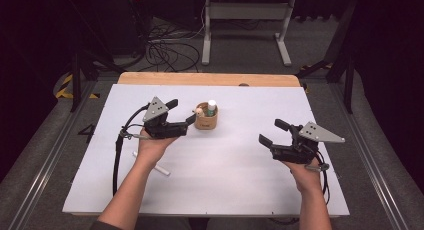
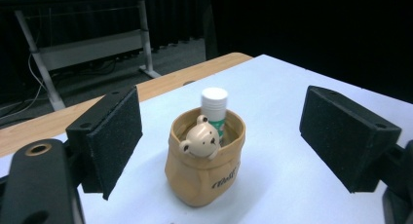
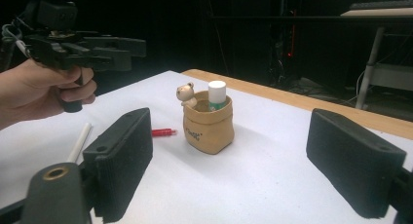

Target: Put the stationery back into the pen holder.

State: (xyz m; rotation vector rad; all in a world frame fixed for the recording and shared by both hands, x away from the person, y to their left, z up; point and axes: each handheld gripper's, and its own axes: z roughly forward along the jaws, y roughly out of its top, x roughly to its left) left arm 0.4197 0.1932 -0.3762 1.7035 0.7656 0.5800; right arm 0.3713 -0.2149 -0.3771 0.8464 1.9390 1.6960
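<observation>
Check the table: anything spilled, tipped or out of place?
Nothing spilled. The tan pouch stands upright holding a white-capped bottle and a bear figure. Two items lie loose on the mat outside it: a red pen and a white stick.

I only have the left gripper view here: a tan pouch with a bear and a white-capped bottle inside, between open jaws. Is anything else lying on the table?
Observer: Yes, a small red pen-like thing lies on the white table top beside the pouch.
Operator: Anything more?
Observer: A white stick lies partly under the left forearm.
Operator: Where is the right gripper?
Observer: The right gripper is held open, off to the pouch's right, not touching it.
</observation>
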